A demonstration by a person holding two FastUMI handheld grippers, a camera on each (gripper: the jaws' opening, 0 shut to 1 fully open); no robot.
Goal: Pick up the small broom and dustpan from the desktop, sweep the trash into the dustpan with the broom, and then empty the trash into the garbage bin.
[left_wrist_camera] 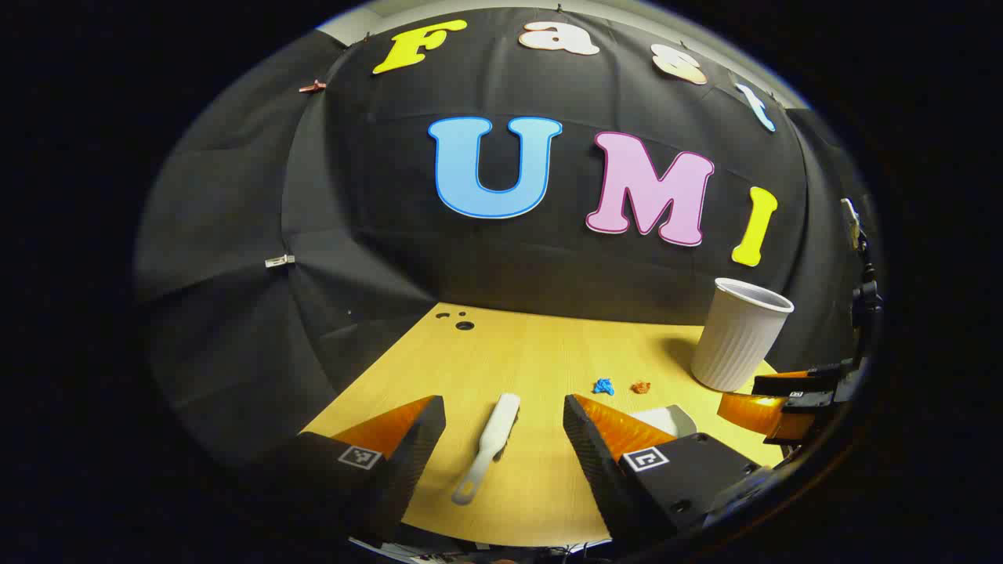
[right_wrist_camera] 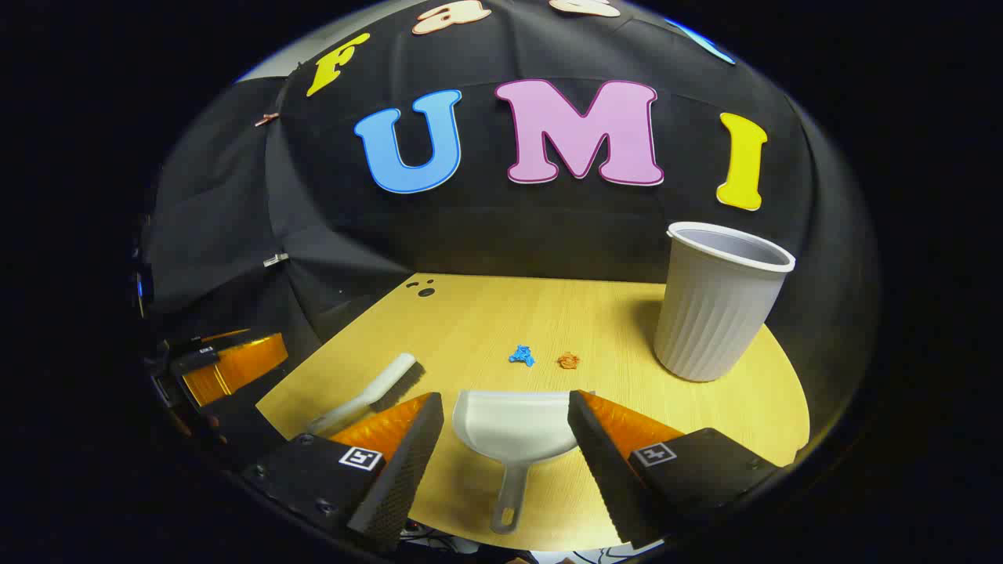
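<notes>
On the yellow wooden desktop (right_wrist_camera: 486, 313) both tools lie untouched, so the step in hand is the first pickup. Seen in the left gripper view, the left gripper (left_wrist_camera: 504, 427) has its jaws wide apart and empty, with the small white broom (left_wrist_camera: 489, 446) lying flat between them, its handle end pointing back toward the camera. Seen in the right gripper view, the right gripper (right_wrist_camera: 505, 427) is likewise spread and holds nothing; the white dustpan (right_wrist_camera: 513, 431) sits between its fingers, mouth facing the far side of the table and handle toward the camera. Two bits of trash rest just beyond the dustpan's mouth, a blue scrap (right_wrist_camera: 521, 356) and an orange scrap (right_wrist_camera: 568, 360), near each other but apart. As I judge it, the next move calls for each gripper to come down and close across its tool's handle, squarely enough that the broom does not twist. Off to the right stands the white ribbed garbage bin (right_wrist_camera: 717, 305), upright and open; from this angle its inside cannot be seen, and the dustpan looks empty.
</notes>
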